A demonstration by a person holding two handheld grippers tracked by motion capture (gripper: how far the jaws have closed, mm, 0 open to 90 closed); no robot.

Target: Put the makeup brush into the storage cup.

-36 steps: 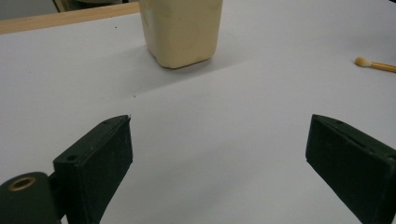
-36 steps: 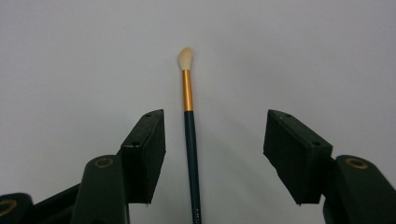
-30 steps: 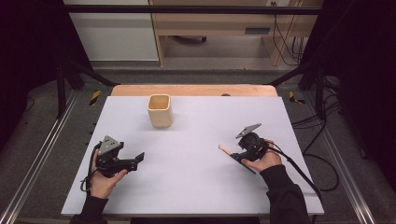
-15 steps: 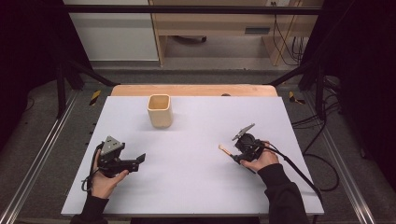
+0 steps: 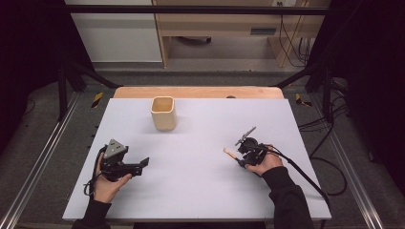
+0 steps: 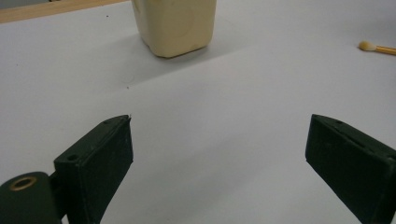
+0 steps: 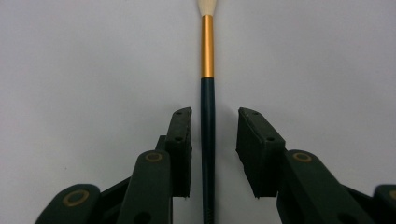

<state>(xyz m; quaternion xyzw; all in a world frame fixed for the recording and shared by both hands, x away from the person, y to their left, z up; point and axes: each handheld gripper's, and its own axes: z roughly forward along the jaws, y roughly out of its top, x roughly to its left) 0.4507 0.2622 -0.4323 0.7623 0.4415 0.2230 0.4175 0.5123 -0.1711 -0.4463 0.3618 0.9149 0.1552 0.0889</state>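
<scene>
A slim brush (image 7: 207, 46) with a dark blue handle, gold ferrule and cream tip lies flat on the white table at the right (image 5: 229, 153). My right gripper (image 7: 214, 126) is down over its handle with a jaw on each side. A narrow gap shows at both pads, so it is open and not clamped. In the high view the right gripper (image 5: 242, 160) sits at the brush's near end. My left gripper (image 6: 219, 135) is wide open and holds nothing. It rests at the left (image 5: 142, 163) and faces a cream cup (image 6: 175, 25).
The cream cup (image 5: 163, 113) stands upright toward the back of the white tabletop (image 5: 200, 191), left of centre. A wooden strip (image 5: 198, 91) runs along the far edge. The brush tip (image 6: 376, 47) shows at the right of the left gripper view.
My right gripper has shifted slightly left and down onto the brush handle and tilted. The left gripper and cup have stayed put.
</scene>
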